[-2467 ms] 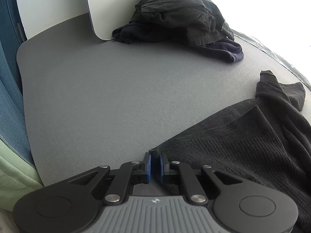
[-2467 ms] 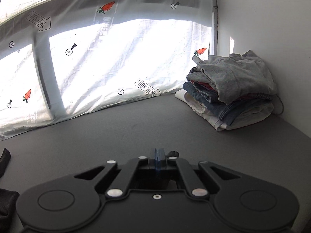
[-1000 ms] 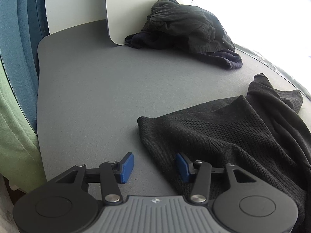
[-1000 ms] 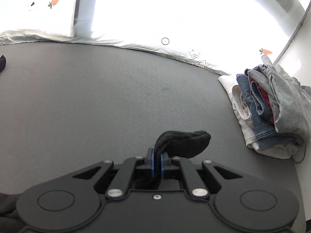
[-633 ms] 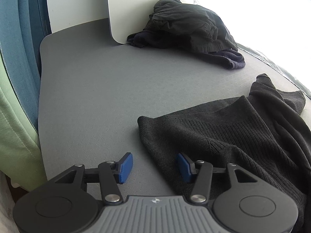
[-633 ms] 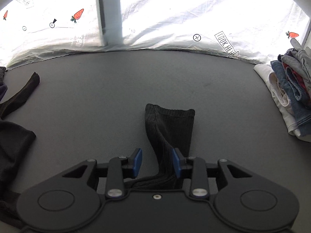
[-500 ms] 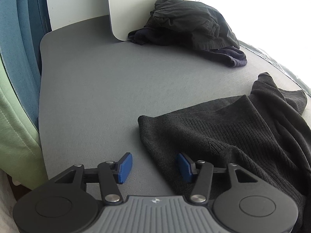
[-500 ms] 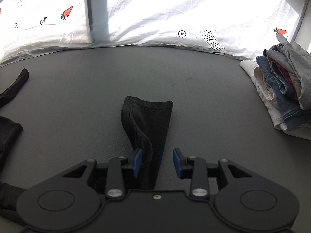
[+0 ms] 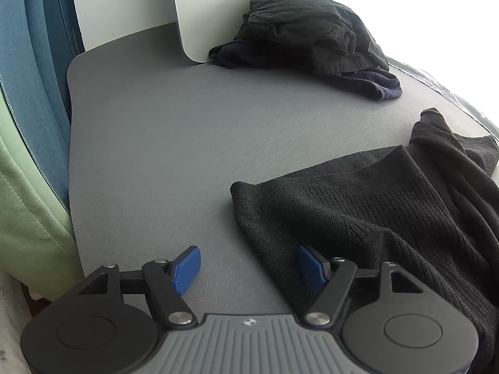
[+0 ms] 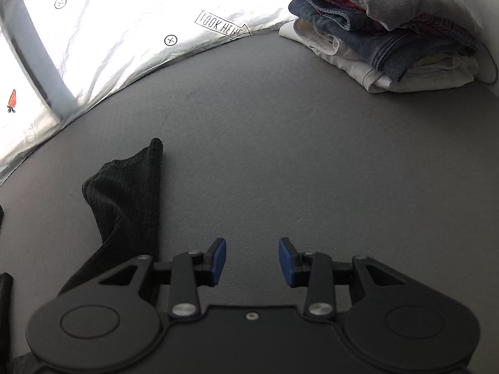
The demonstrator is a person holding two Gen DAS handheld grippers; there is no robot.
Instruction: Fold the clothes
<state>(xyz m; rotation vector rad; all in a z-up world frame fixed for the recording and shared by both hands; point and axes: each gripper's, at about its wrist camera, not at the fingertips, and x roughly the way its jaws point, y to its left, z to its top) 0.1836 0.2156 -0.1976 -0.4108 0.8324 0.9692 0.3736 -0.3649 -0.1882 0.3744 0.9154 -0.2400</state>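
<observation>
A dark grey ribbed knit sweater (image 9: 374, 218) lies spread on the grey mat (image 9: 187, 140), filling the right of the left wrist view. My left gripper (image 9: 249, 265) is open just above the mat; the sweater's near corner lies between its blue pads, against the right one. One sweater sleeve (image 10: 128, 199) lies stretched out on the mat in the right wrist view. My right gripper (image 10: 252, 261) is open and empty, just right of the sleeve, over bare mat.
A heap of dark unfolded clothes (image 9: 312, 31) sits at the far edge against a white panel (image 9: 202, 9). A stack of folded clothes (image 10: 389, 31) stands at the far right by the wall. A white printed sheet (image 10: 109, 46) hangs behind the mat.
My right gripper let go of the sleeve and swung right, so the sleeve now lies to its left. My left gripper opened earlier and has barely moved.
</observation>
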